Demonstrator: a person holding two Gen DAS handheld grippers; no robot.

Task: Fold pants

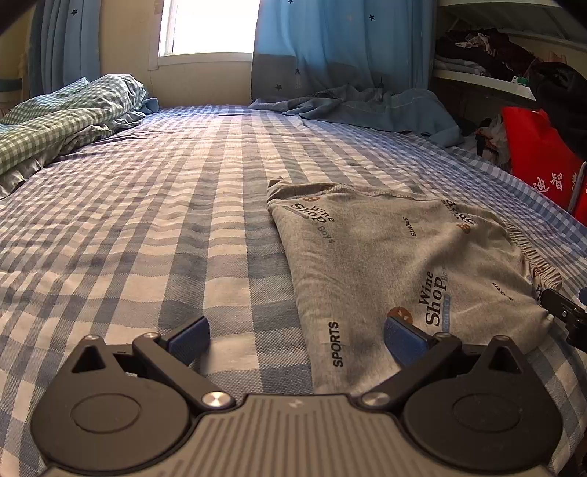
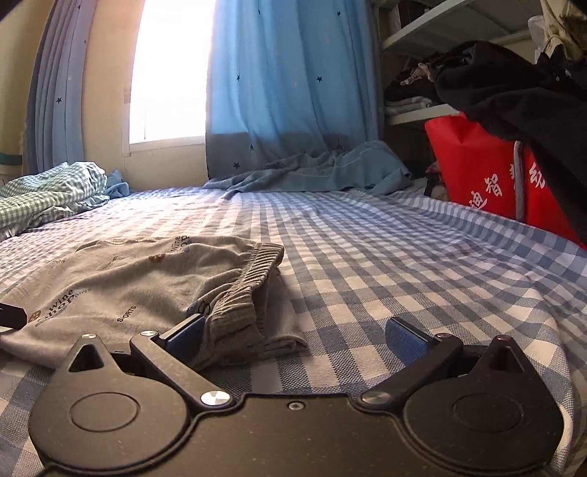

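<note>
Grey pants (image 1: 396, 264), folded into a compact bundle, are laid flat on the bed (image 1: 146, 220), on a blue-and-white checked sheet. Print noted on fabric: "Wine Shop", "SPORTS".

L gripper (image 1: 295, 335): jaws spread wide, nothing held. Near edge of the pants is seen between and just ahead of the fingers; the R-side blue pad (image 1: 403, 339) is over the grey cloth, the L-side pad over bare sheet. Whether the pad touches the cloth can't be told. The bulk of the pants is seen ahead and to the R of this gripper.

R gripper (image 2: 295, 335): also wide open, empty. Ribbed waistband (image 2: 249, 290) of the pants is bunched just ahead of its L-side pad (image 2: 189, 332); a folded corner of cloth is seen between the fingers, toward the L one. R-side pad is over bare sheet. Rest of the pants extends ahead-L of this gripper.

Part of the other gripper is caught at each frame edge, just beside the pants' near edge.

Further ahead: green checked duvet (image 1: 66, 113) bunched far L, blue curtain (image 2: 290, 95) and bright window (image 1: 209, 27) at the far end of the bed, blue cloth (image 1: 370, 104) heaped below the curtain, red bag (image 2: 477, 168) and shelves with dark clothes to the R.
</note>
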